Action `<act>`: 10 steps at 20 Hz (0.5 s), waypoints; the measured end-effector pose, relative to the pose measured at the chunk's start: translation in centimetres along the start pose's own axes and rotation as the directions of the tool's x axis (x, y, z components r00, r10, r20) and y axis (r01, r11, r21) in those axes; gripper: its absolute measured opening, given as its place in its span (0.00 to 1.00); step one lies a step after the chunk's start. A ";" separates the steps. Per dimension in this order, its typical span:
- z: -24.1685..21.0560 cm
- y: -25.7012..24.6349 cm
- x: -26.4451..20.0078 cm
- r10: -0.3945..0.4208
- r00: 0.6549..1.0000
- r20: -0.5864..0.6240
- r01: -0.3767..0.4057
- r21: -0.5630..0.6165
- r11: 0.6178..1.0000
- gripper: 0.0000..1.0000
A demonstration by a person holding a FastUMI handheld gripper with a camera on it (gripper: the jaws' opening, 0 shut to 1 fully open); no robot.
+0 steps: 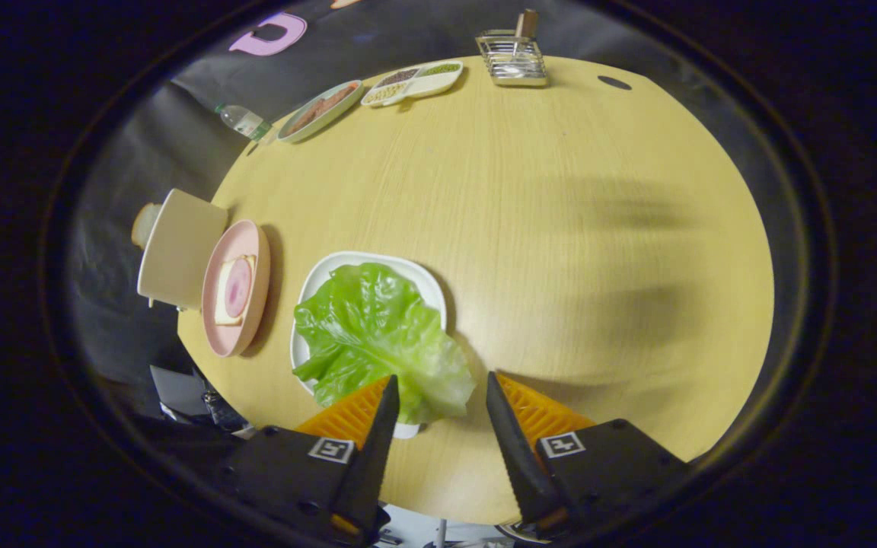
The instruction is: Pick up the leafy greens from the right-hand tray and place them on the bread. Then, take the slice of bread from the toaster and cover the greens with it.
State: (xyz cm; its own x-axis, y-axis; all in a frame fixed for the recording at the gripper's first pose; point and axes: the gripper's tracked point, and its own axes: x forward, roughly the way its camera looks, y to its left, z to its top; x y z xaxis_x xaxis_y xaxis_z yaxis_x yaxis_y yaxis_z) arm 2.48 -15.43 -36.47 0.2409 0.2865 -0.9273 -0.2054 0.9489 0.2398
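A big green lettuce leaf [374, 339] lies on a white tray [416, 272] on the round wooden table [545, 228]. My gripper [440, 390] stands open just above the leaf's near edge, which reaches in between the fingertips. To the left of the tray, a pink plate [214, 335] holds a slice of bread [224, 293] with a round pink slice of meat on top. A cream toaster [178, 247] stands beyond the plate, with a slice of bread [144, 224] sticking out of its far side.
At the table's far edge are an oval plate of food [319, 111], a white divided dish [412, 82] and a wire rack [513, 58]. A plastic bottle [244, 121] lies off the table's edge. Open tabletop stretches to the right of the tray.
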 end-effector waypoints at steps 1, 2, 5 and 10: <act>0.3 -0.1 0.1 -0.010 1.000 0.005 0.010 0.004 1.000 0.65; 0.3 0.0 0.3 -0.015 1.000 0.007 0.015 0.009 1.000 0.58; 0.3 0.3 0.7 -0.024 1.000 0.006 0.024 0.001 1.000 0.38; 0.2 0.3 0.9 -0.060 0.998 0.012 0.061 -0.019 0.998 0.20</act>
State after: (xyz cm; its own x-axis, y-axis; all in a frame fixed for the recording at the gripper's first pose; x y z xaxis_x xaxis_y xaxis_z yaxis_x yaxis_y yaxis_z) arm 2.84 -14.85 -37.18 0.2646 0.2302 -0.9365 -0.2083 0.9618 0.1776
